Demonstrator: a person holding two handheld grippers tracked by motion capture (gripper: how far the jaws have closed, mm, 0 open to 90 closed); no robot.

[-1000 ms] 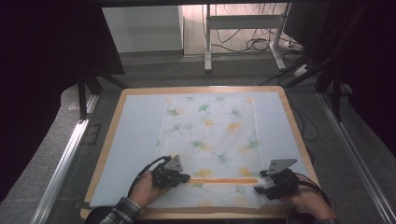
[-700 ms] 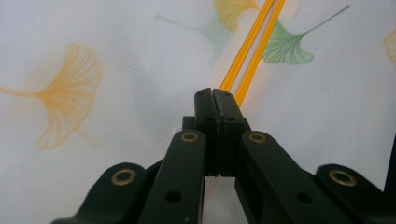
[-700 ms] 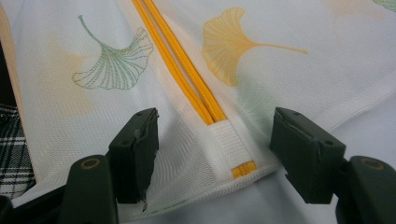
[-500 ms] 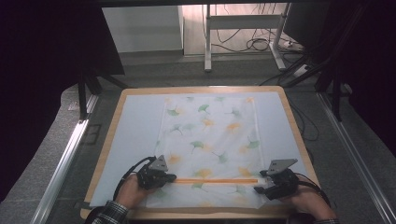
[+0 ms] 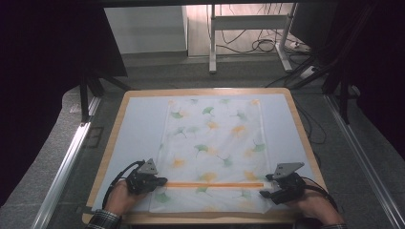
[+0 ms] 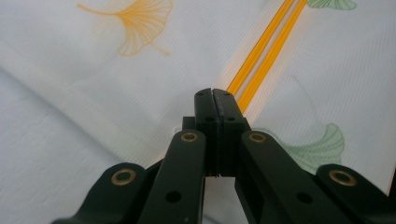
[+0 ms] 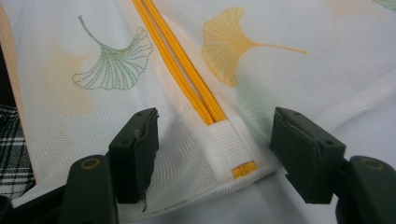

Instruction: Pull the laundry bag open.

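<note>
A white mesh bag [image 5: 215,138] printed with green and orange ginkgo leaves lies flat on the pale mat [image 5: 138,124]. An orange zipper [image 5: 215,184] runs across its near end. My left gripper [image 5: 161,182] is at the zipper's left end with its jaws shut. In the left gripper view the left gripper [image 6: 215,93] meets the zipper [image 6: 261,46] at its tips, and the pull is hidden between the pads. My right gripper [image 5: 265,191] is open at the right end. Its jaws stand on either side of the zipper's white end tab [image 7: 229,144], low over the fabric.
The mat sits on a wood-rimmed board [image 5: 205,90]. Metal rails [image 5: 67,167] run along both sides of the table. Desk legs and cables [image 5: 258,45] lie beyond the far edge. A plaid sleeve [image 5: 102,220] shows at the near edge.
My left gripper has slid left along the zipper, and the orange line now shows further left. The right gripper has stayed in place.
</note>
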